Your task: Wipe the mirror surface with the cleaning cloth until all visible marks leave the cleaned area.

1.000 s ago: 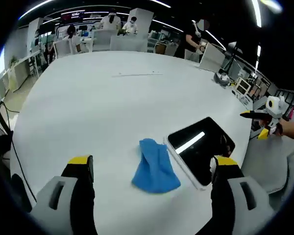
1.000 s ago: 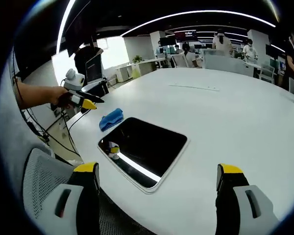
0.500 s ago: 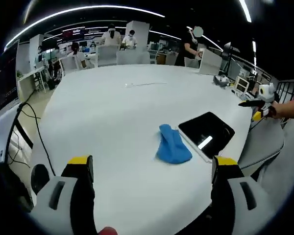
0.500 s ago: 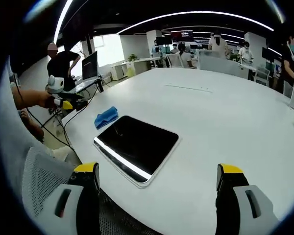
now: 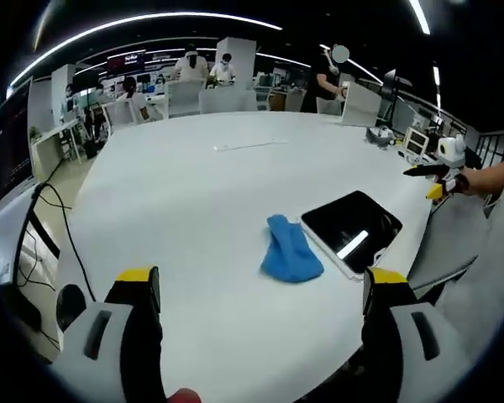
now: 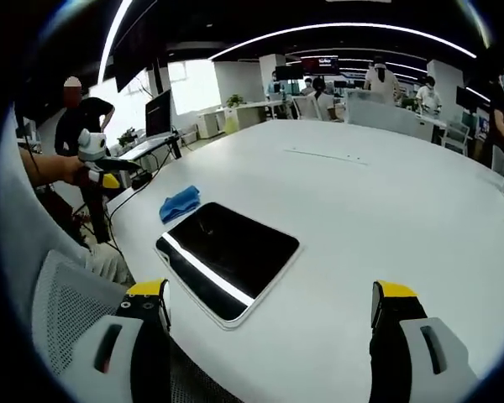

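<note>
Two things of the task lie on the wide white tabletop [image 5: 193, 193]: a dark rectangular mirror [image 5: 351, 234] with a pale rim, flat near the tabletop's edge, and a crumpled blue cleaning cloth [image 5: 290, 250] just beside one of its short ends, perhaps touching the rim, though the left gripper view is too small there to be sure. In the right gripper view the mirror [image 6: 226, 255] lies ahead and a little left of centre, a bright strip of ceiling light reflected along its near side, with the cloth [image 6: 180, 203] beyond its far corner.

Left tongs [image 5: 260, 290] are held apart over the tabletop, clamping nothing, their yellow-tipped jaws well short of the cloth. Right tongs [image 6: 272, 302] are likewise spread wide and empty, near the mirror's near edge but not touching it.

Each view catches the other tool at its margin, held in a hand [image 5: 483, 180] off the tabletop's edge. A mesh chair back [image 6: 67, 302] shows below the left jaw in the right gripper view.
</note>
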The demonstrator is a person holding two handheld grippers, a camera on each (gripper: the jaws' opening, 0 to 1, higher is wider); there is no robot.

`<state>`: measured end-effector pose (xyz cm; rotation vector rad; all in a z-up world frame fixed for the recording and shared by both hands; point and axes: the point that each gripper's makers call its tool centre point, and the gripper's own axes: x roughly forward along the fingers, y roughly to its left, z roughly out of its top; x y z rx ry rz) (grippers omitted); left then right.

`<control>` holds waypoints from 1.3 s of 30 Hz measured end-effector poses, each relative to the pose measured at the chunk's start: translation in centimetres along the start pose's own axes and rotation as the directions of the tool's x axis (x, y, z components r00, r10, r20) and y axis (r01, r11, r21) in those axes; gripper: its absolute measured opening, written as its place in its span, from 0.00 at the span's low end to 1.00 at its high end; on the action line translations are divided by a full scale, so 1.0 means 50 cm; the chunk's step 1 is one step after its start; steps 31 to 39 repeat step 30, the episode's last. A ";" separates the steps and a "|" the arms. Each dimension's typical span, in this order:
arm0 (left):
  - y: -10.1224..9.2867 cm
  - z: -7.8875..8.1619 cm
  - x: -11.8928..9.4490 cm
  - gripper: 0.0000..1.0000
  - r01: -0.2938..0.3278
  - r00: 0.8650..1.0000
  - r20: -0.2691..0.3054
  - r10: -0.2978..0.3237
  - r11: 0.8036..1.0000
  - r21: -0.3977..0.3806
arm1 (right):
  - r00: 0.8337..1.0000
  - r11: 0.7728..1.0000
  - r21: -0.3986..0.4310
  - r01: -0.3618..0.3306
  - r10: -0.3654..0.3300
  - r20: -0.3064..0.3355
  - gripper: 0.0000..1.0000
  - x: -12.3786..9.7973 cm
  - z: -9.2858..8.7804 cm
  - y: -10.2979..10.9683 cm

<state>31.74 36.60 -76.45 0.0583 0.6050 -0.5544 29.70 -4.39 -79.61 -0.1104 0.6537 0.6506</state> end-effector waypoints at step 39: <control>-0.006 -0.011 -0.013 0.99 0.017 0.999 -0.034 -0.016 0.999 0.036 | 0.999 0.999 0.008 0.032 -0.032 -0.016 0.99 -0.029 -0.034 -0.008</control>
